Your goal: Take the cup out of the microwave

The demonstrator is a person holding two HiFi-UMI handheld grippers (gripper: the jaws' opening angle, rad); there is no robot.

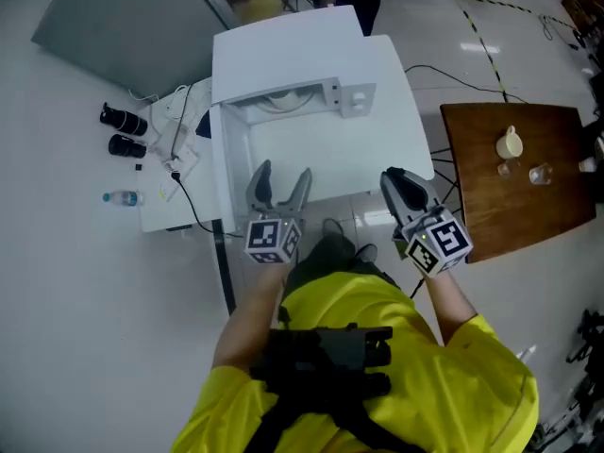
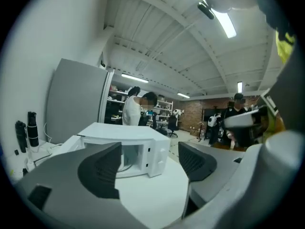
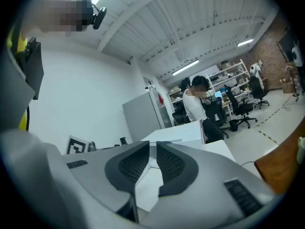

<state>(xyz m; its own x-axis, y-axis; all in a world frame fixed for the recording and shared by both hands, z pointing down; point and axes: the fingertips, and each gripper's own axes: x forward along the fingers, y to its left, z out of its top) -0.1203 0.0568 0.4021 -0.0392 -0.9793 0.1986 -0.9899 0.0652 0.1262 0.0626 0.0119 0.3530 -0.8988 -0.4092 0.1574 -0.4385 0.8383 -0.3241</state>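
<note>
Yellow sleeves (image 1: 472, 366) carry grey plastic grippers: left gripper (image 1: 282, 179), ribbed pads wide apart, empty; right gripper (image 1: 396, 182), pads together. Rounded cream cup (image 1: 510, 142) stands on brown wooden table (image 1: 500, 206), apart from boxy white microwave (image 1: 283, 55).

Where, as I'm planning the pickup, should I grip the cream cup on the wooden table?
Likely the body of the cream cup, fingers either side, coming level from its left in the head view: it stands upright, bare wooden table there, a small glass to its near right.
</note>
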